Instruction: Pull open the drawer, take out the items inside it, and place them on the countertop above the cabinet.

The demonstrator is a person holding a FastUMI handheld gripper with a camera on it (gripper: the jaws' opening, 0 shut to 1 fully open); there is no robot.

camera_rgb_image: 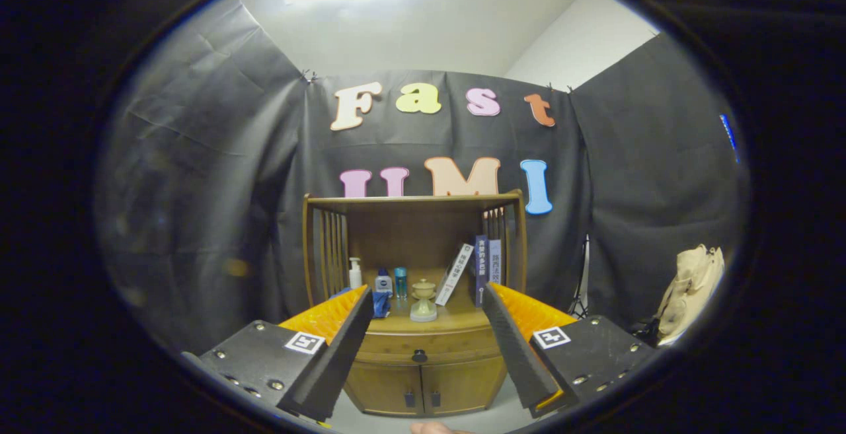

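Through the gripper view, my tongs [423, 328] are spread wide apart, holding nothing, well back from the brown wooden cabinet [423, 381]. Its drawer with the dark round knob [419, 355] sits shut. Small bottles [383, 282] and a pale vase [423, 302] stand on the bench [456, 320]; whether those came from inside, I can't tell.

Wooden cabinet [423, 348] countertop [456, 320] bears bottles [384, 282], books [486, 269], a vase [423, 300].
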